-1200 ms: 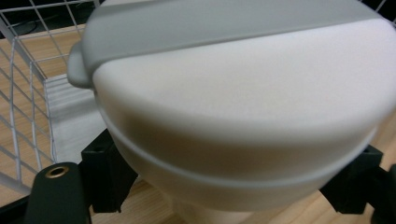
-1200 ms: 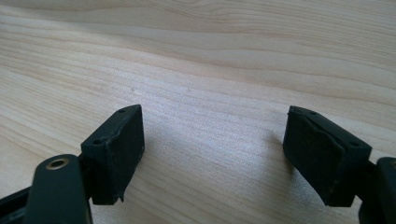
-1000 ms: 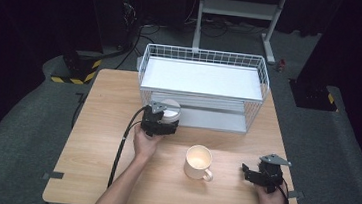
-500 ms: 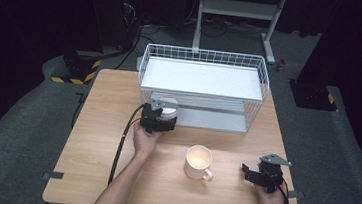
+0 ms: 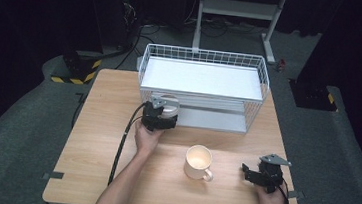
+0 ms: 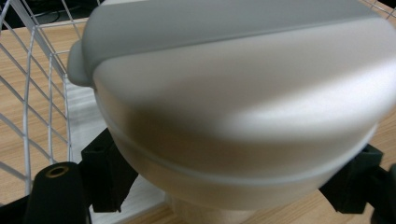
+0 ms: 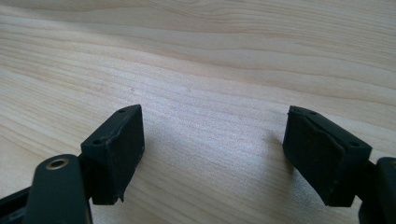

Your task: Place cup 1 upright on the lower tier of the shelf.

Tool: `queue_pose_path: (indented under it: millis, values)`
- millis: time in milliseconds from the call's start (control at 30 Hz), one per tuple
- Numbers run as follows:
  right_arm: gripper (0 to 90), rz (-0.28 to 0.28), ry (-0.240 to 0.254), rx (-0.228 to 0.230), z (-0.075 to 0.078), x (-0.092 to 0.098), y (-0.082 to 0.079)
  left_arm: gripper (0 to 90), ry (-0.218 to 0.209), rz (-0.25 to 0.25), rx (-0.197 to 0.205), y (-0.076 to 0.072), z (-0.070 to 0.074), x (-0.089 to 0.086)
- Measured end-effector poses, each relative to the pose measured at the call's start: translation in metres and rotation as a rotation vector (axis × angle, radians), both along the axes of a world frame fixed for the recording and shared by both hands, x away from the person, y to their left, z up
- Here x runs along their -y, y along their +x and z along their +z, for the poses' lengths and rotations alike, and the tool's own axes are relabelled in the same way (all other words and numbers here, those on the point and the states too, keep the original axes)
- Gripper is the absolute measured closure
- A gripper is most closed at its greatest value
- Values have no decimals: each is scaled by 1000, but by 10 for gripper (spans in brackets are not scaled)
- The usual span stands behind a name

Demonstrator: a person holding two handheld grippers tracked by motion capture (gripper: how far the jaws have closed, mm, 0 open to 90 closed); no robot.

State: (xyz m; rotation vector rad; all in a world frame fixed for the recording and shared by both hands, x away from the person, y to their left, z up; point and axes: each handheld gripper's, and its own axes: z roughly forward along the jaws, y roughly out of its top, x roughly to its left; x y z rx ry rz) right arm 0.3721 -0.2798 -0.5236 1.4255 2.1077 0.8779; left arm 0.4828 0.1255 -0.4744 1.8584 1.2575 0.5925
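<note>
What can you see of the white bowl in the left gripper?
The bowl is off-white, smooth, ceramic-looking, with a faint ridge round its lower wall and a narrower foot below. It is tilted, its grey-shadowed rim turned away from the camera. The left gripper is shut on it, a black pad on each side. It sits at the front left corner of the wire rack, above the table; contact with either is unclear.

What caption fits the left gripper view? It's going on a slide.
Left claw shut on a white lidded container, held at the white wire rack on the wooden table.
</note>
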Motion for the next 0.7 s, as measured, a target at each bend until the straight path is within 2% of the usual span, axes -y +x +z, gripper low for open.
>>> queue_pose_path:
  millis: [67, 133, 267, 333, 500, 533, 667, 700]
  values:
    - [208, 3, -4, 2, 0, 0, 0, 193, 11, 6, 10, 1, 0, -1]
    - [208, 1, -3, -2, 0, 0, 0, 193, -7, 13, 14, 2, -2, 0]
    - [209, 3, -5, 0, 0, 0, 0, 193, 0, 14, 23, 3, -3, 1]
    - [209, 3, -4, 0, 0, 0, 0, 193, -14, 15, 24, 4, -3, 1]
    - [208, 3, -5, 0, 0, 0, 0, 193, 7, 21, 49, 6, -5, 1]
    - [209, 3, -5, 0, 0, 0, 0, 192, -10, 19, 44, 7, -6, 3]
    - [208, 3, -4, 0, 0, 0, 0, 193, 19, 22, 45, 10, -5, 4]
    - [209, 3, -4, 0, 0, 0, 0, 193, 3, 28, 42, 10, -6, 6]
